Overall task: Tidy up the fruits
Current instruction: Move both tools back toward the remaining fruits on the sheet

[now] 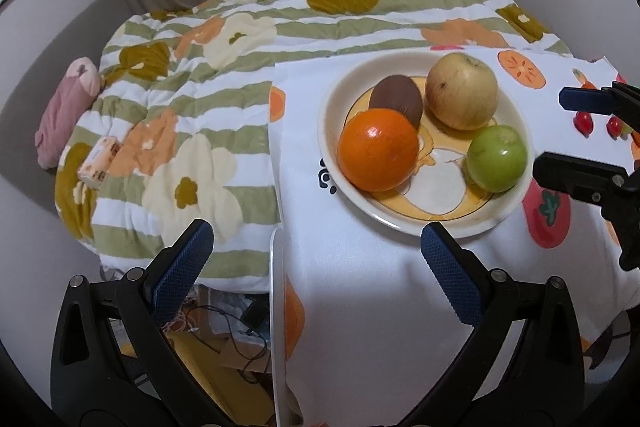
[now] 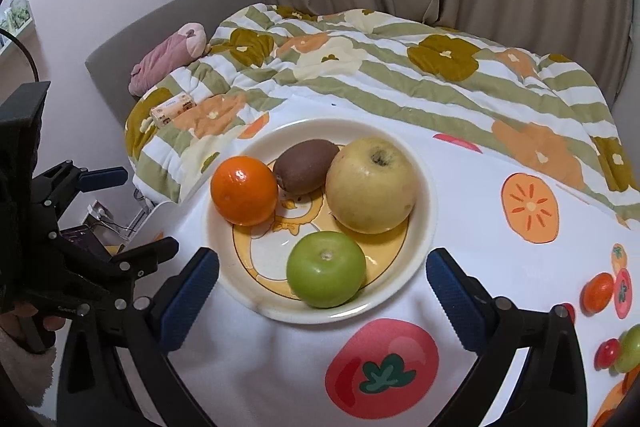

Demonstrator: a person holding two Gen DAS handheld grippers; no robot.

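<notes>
Cream ceramic plate [image 2: 424, 227], round with a raised rim and a yellow cartoon print, sits on a worktop [image 2: 472, 195] under a smooth white cloth printed with fruit. On the plate lie four fruits: a glossy orange [image 2: 244, 190] at the left, a fuzzy brown oval kiwi [image 2: 308, 166] at the far side, a large pale yellow apple [image 2: 370, 185] at the right, and a shiny green apple [image 2: 326, 269] nearest. The kiwi touches the orange and the yellow apple. The left hand-held gripper [image 1: 318, 255] hangs near the worktop's left edge, fingers spread apart, nothing between them. The right hand-held gripper [image 2: 322, 287] stands wide apart at the plate's near rim, empty. Bare cloth lies around the plate. A quilted flowered blanket [image 2: 400, 75] lies beyond.
</notes>
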